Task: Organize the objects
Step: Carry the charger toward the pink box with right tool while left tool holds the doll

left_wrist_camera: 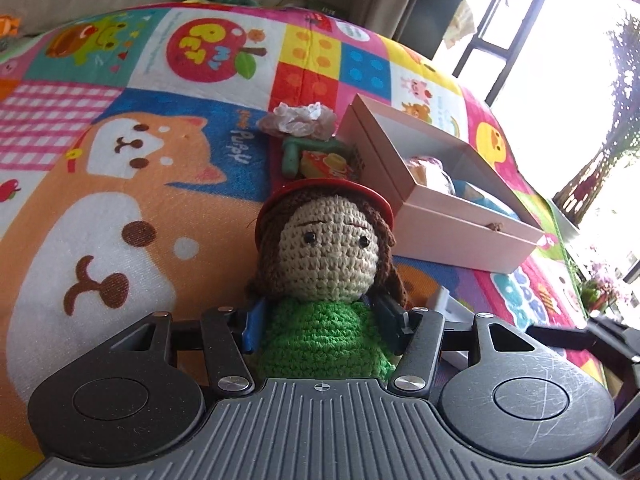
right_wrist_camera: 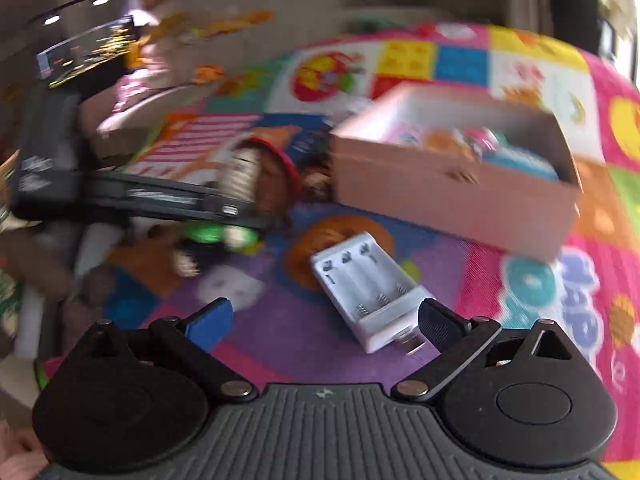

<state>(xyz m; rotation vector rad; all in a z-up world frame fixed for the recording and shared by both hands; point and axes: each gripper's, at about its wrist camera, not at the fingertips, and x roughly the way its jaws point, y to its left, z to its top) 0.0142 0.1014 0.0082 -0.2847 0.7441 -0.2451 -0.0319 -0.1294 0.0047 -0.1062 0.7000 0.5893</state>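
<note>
Left gripper (left_wrist_camera: 320, 332) is clamped on the crochet doll (left_wrist_camera: 326, 272), jaws pinching the green torso just under the head. Head and red hat stick out past the fingers, face toward the camera. I can't tell from the left wrist view whether the doll is fully clear of the blanket (left_wrist_camera: 120, 200); the blurred right wrist view suggests it's raised.

Right gripper (right_wrist_camera: 326, 320) has its jaws wide, holding nothing. It hovers over the white battery charger (right_wrist_camera: 366, 292), which lies flat on the purple patch of the blanket, just in front of the box's near wall. The right wrist view is motion-blurred, so I don't trust fine alignment there.

Target, I judge, is the open pink box (left_wrist_camera: 452, 204) toward the blanket's right edge; it already holds a few items, too blurred to name. A small cluster, a lacy scrunchie (left_wrist_camera: 298, 120) and green and yellow toy bits (left_wrist_camera: 316, 158), sits against the box's left end.

How I'd do the step:
- Carry the doll high enough for hat and hair to clear the near wall of the box.
- Come in over the emptier left half and avoid the cluster outside it.
- Lower until the body rests on the box floor, then release. The soft body will flop, so no drop from height.
- Keep the right gripper low and away from the left arm's path, both being near the same wall.
- Charger next: grip across its short width and square the jaws first.
</note>
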